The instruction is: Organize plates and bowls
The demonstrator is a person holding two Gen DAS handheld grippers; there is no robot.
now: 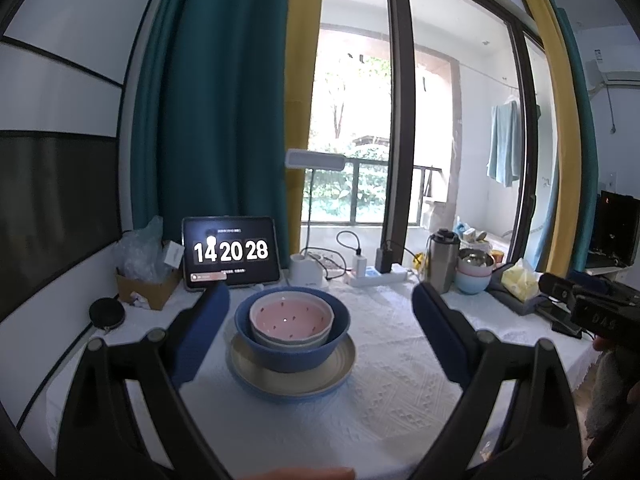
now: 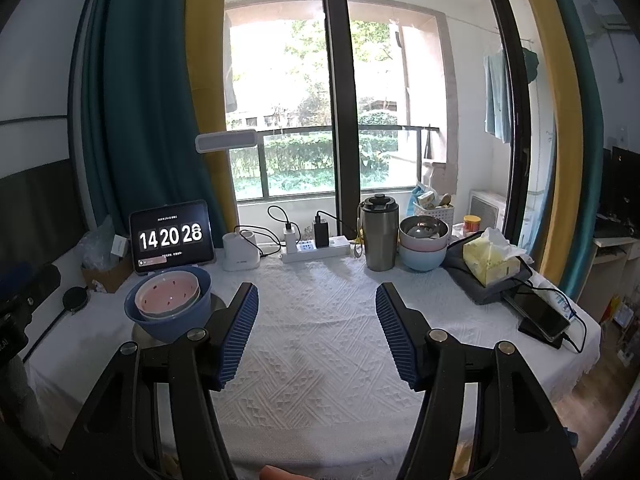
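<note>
A pink bowl with small dark specks point(image 1: 291, 316) sits nested in a pale bowl, inside a large blue bowl point(image 1: 292, 354), all on a cream plate with a blue rim point(image 1: 296, 380) on the white tablecloth. My left gripper point(image 1: 320, 300) is open and empty, its fingers either side of the stack, a little short of it. The same stack shows at the left in the right wrist view point(image 2: 168, 300). My right gripper point(image 2: 316, 296) is open and empty above bare cloth, right of the stack. A second stack of steel, pink and light blue bowls point(image 2: 423, 246) stands at the back right.
A tablet clock point(image 2: 171, 238), lamp base point(image 2: 240, 254), power strip point(image 2: 316, 248) and steel tumbler point(image 2: 379, 234) line the back edge. A tissue pack point(image 2: 490, 262) and a phone point(image 2: 540, 314) lie at the right. A cardboard box point(image 1: 148, 284) and a black disc point(image 1: 106, 312) are at the left.
</note>
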